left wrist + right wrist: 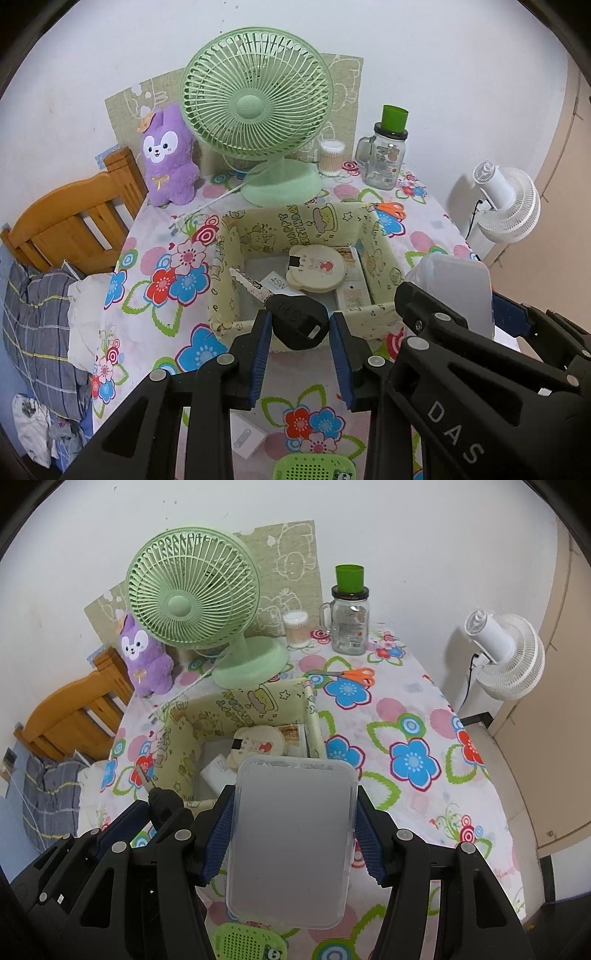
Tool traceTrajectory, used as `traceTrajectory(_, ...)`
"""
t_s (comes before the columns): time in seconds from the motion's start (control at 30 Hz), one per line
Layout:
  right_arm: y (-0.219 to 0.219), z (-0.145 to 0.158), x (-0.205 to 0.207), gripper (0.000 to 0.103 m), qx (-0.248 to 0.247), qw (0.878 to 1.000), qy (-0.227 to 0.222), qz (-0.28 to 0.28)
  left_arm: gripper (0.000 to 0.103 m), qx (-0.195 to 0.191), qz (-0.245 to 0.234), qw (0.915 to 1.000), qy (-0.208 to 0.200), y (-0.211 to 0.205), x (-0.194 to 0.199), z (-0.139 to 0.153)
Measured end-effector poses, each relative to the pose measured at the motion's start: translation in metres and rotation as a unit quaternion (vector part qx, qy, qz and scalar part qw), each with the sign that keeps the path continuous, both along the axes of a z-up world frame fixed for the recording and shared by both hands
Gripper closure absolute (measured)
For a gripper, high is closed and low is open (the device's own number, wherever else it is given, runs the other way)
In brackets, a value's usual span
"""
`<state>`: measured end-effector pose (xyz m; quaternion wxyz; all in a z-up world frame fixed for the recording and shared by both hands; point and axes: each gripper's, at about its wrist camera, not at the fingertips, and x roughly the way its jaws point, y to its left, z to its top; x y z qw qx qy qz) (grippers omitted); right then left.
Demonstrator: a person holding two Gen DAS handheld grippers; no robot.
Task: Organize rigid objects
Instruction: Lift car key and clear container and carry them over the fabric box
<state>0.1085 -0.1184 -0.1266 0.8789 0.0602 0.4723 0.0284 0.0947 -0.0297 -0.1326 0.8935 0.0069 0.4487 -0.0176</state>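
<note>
Over a table [314,373] spread with a bright flower-print cloth, the left claw [300,334] grips the black handle of a small serrated knife [295,319], its pale blade pointing forward over the near wall of a cream cartoon-print box [229,295]. Just to its right, the right claw [293,834] is clamped on the two long sides of a frosted plastic container [291,842], held above the table at the near right corner of the box [177,746]. Inside the box lie a round beige bear-shaped case [316,271] and some white boxes and cards. Behind the box stands a green desk fan [255,107], with a purple plush rabbit [168,158] to its left and a tub of cotton swabs [331,157] and a glass jar [384,158] topped by a green cup to its right. Orange-handled scissors [351,675] lie on the cloth beyond the box's far right corner. A green perforated item [247,941] sits at the near table edge. A wooden bed frame [74,221] stands to the left of the table, and a white floor fan [506,653] to the right.
</note>
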Motion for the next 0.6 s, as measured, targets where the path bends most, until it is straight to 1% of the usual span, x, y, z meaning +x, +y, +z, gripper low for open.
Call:
traceTrajectory(0.2, 0.006, -0.009, 0.019, 0.04, 0.0, 1.0, 0.007, 0.011, 0.071, 0.004, 0.003, 0.9999, 0.012, 0.006, 0.021, -0.01)
traceTrajectory(0.6, 0.017, -0.025, 0.051, 0.04, -0.008, 0.999, 0.023, 0.033, 0.071, 0.009, -0.001, 0.9996, 0.027, 0.013, 0.05, -0.025)
